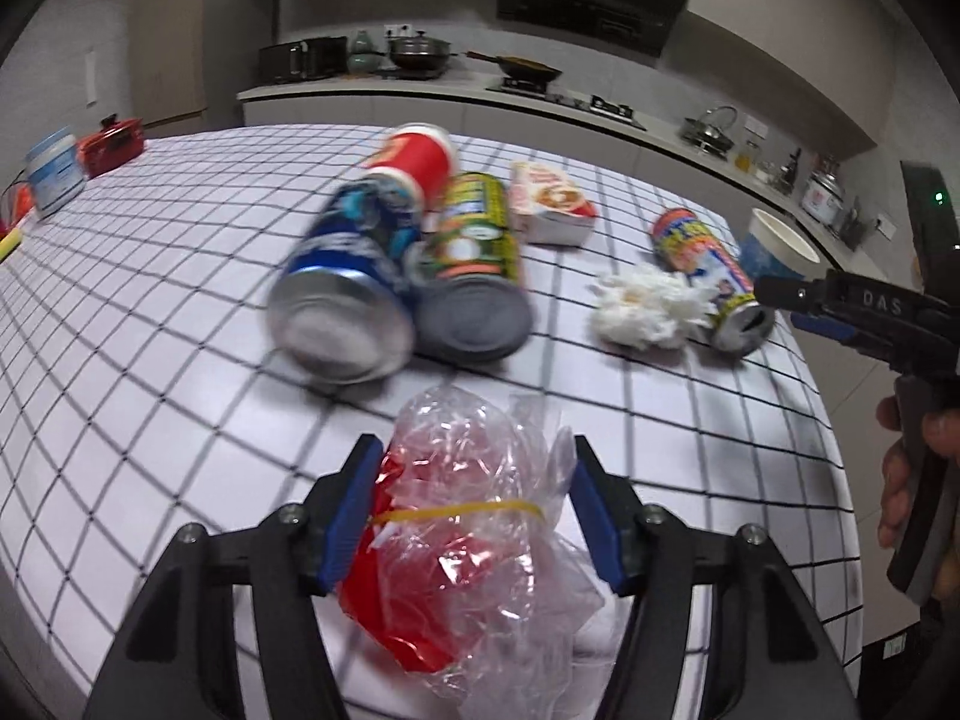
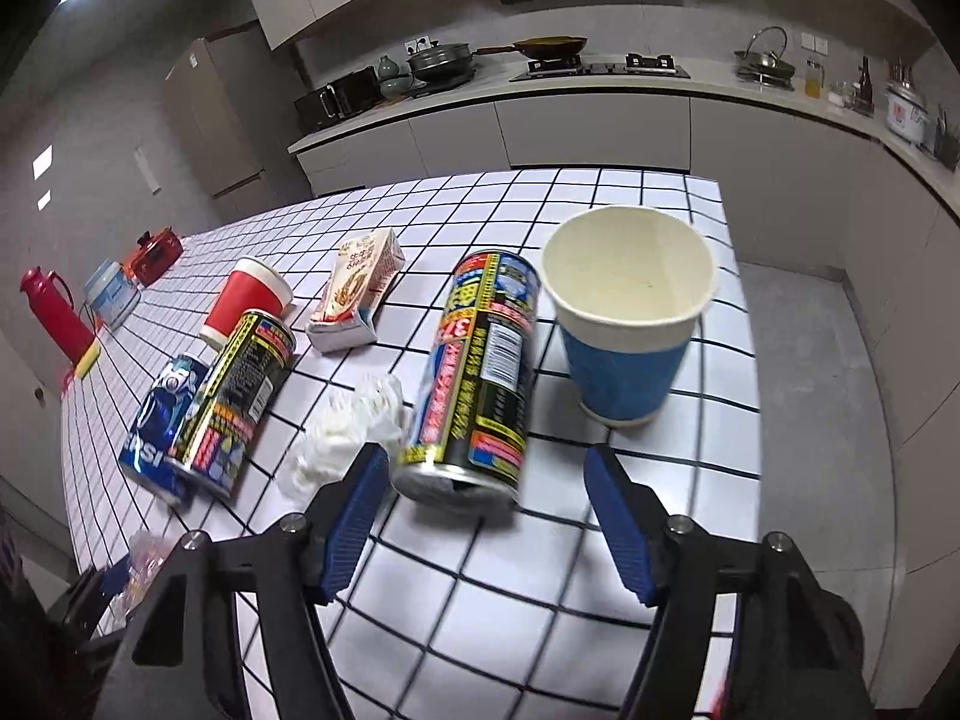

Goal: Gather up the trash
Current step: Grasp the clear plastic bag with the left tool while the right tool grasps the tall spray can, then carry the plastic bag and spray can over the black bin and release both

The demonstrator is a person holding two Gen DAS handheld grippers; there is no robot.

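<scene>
Closing our left gripper on the crumpled plastic bag at the table's near edge; pads flank it, contact uncertain. Right gripper stands unclenched, empty, before the lying can. We should squeeze the bag's bulk, avoiding loose film.

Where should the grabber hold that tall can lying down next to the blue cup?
Probably round its middle. The can lies on its side with its opened end toward the right gripper, so its rounded sides face the two pads. Come from that near end, one finger along each side. The blue cup stands close on its right and the white tissue on its left, so slide in carefully.
</scene>
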